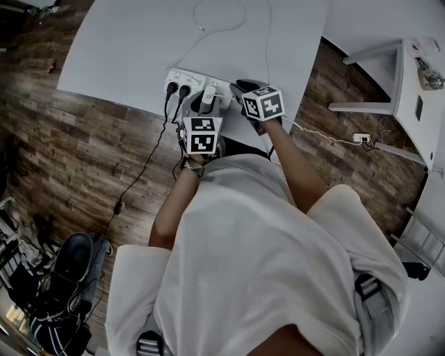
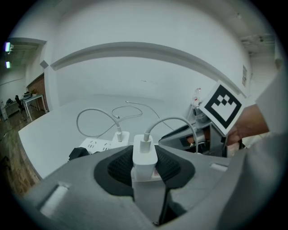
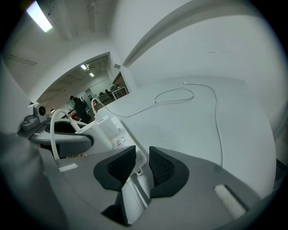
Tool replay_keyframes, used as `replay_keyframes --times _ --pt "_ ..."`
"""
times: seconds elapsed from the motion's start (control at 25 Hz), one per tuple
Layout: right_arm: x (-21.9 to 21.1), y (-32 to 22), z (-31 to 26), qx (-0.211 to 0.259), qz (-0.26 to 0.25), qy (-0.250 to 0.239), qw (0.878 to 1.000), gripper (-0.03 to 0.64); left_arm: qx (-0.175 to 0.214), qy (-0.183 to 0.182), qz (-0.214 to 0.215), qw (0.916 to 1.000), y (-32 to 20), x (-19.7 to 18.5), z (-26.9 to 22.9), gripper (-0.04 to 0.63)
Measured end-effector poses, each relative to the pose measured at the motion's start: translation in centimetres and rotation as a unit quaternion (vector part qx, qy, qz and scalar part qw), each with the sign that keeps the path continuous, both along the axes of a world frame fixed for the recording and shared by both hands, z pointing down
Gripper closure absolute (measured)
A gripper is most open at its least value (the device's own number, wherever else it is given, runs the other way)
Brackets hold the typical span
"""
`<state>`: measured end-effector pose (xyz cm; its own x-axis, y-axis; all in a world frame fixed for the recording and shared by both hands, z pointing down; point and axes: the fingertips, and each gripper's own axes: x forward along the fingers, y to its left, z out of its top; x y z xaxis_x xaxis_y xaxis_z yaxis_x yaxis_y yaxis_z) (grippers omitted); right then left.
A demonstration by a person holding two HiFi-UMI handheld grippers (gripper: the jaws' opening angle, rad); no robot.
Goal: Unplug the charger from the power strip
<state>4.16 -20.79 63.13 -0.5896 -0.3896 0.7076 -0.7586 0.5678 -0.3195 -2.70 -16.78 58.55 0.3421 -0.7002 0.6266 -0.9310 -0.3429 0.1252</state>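
Note:
A white power strip (image 1: 189,78) lies at the near edge of the white table (image 1: 139,49). In the left gripper view, my left gripper (image 2: 145,164) is shut on a white charger (image 2: 144,155), whose cable curves up and off to the right. The charger stands over the strip; its prongs are hidden, so I cannot tell whether it is seated. My right gripper (image 3: 141,167) is at the strip's right end (image 3: 134,176), which fills the gap between its dark pads. From the head view, both grippers (image 1: 207,97) (image 1: 236,89) are side by side at the strip.
Two black plugs (image 1: 178,90) sit in the strip's left end, their cords dropping to the wooden floor. A second white charger (image 2: 119,136) stays plugged in. A loose white cable (image 1: 215,17) loops across the table. A white stand (image 1: 389,76) is at the right.

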Motion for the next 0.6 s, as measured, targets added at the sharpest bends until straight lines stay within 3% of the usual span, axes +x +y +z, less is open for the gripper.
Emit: replay_keyframes --times 0.32,0.6 --pt "0.1 0.01 0.11 -0.001 0.004 0.0 1.0 0.515 0.015 -0.025 0.022 0.9994 0.11 0.49 -0.05 0.451" --pt "0.08 0.04 0.17 -0.001 0.004 0.002 1.0 0.511 0.014 -0.024 0.028 0.9992 0.16 0.42 -0.04 0.451"
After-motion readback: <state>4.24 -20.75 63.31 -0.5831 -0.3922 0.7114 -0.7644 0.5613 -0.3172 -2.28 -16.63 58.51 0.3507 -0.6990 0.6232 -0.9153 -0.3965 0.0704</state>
